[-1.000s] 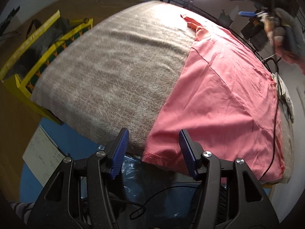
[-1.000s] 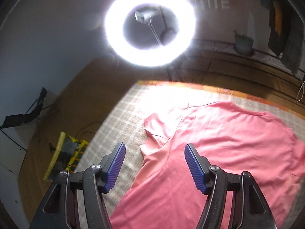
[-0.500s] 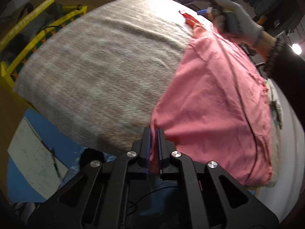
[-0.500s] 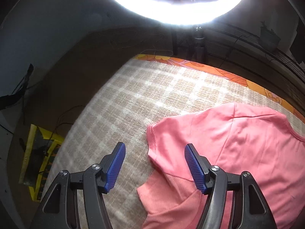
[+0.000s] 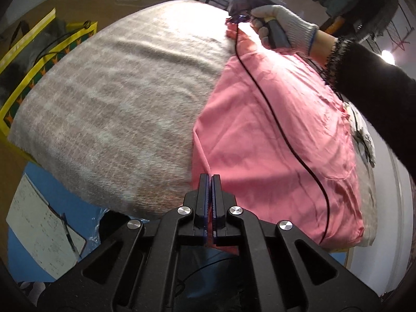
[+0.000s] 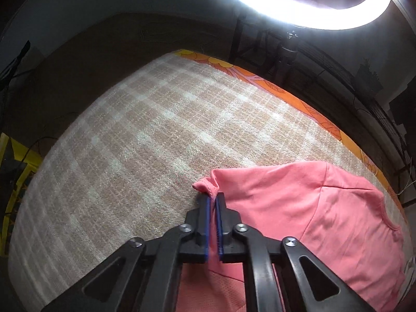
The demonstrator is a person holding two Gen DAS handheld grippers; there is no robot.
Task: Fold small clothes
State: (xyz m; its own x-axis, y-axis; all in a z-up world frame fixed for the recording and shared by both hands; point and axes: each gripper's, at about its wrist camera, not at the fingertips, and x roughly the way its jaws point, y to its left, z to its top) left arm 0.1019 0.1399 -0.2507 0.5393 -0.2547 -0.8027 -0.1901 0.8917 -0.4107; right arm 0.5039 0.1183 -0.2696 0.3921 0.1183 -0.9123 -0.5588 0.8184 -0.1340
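A pink t-shirt (image 5: 273, 130) lies spread on the right part of a beige checked blanket (image 5: 117, 91). My left gripper (image 5: 210, 182) is shut on the shirt's near bottom-left hem corner. In the left wrist view the gloved hand holds my right gripper (image 5: 240, 18) at the shirt's far corner. In the right wrist view my right gripper (image 6: 213, 200) is shut on the pink sleeve edge (image 6: 205, 186), which is bunched up at the fingertips; the shirt (image 6: 312, 208) spreads to the right.
A ring light (image 6: 325, 5) on a stand glares beyond the blanket's far edge. A yellow-trimmed bag (image 5: 39, 52) stands on the floor to the left. A white notepad (image 5: 41, 228) with a pen lies on blue sheeting below the blanket's near edge. A black cable (image 5: 286, 135) runs across the shirt.
Both grippers went from open to shut on the shirt: the left closed on the hem corner first, then the right came down and closed on the sleeve edge.
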